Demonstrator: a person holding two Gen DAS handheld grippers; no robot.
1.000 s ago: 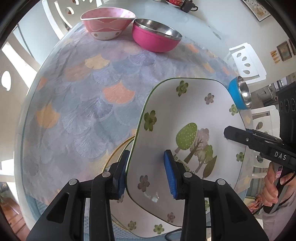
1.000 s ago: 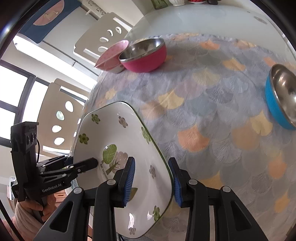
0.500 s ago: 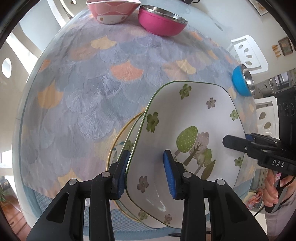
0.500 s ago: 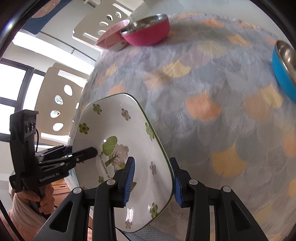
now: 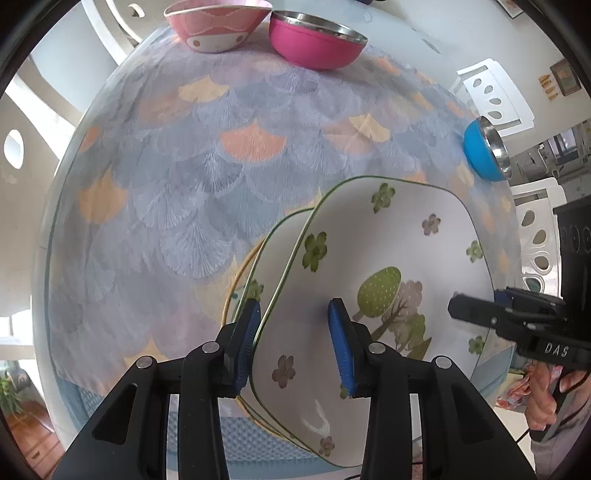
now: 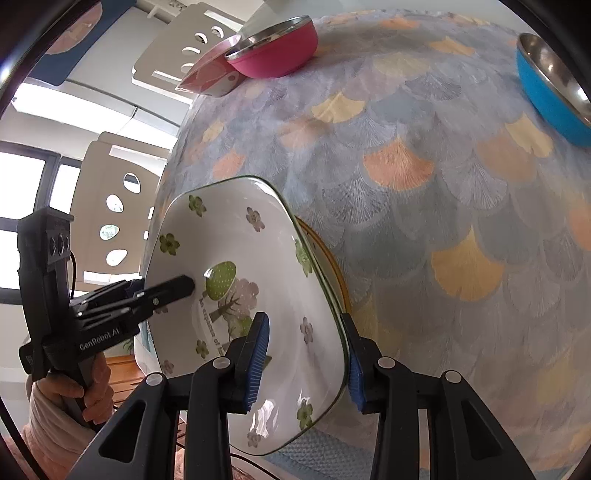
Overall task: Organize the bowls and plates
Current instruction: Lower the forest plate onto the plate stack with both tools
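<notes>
A square white plate printed with flowers and a tree is held tilted between both grippers. My left gripper pinches its left rim, and the jaws are opening slightly with the rim still between the pads. My right gripper is shut on the opposite rim of the same plate. Just beneath it lies a second flowered plate on a yellow-rimmed plate, near the table's front edge. Each gripper's black finger shows at the far rim in the other's view.
A pink cartoon bowl and a pink steel bowl stand side by side at the far edge. A blue steel bowl sits at the right. White chairs ring the table. A scallop-patterned cloth covers it.
Both grippers have carried the plate toward the near edge and lower. The stacked plates beneath have come into view at its left rim. The bowls have not moved.
</notes>
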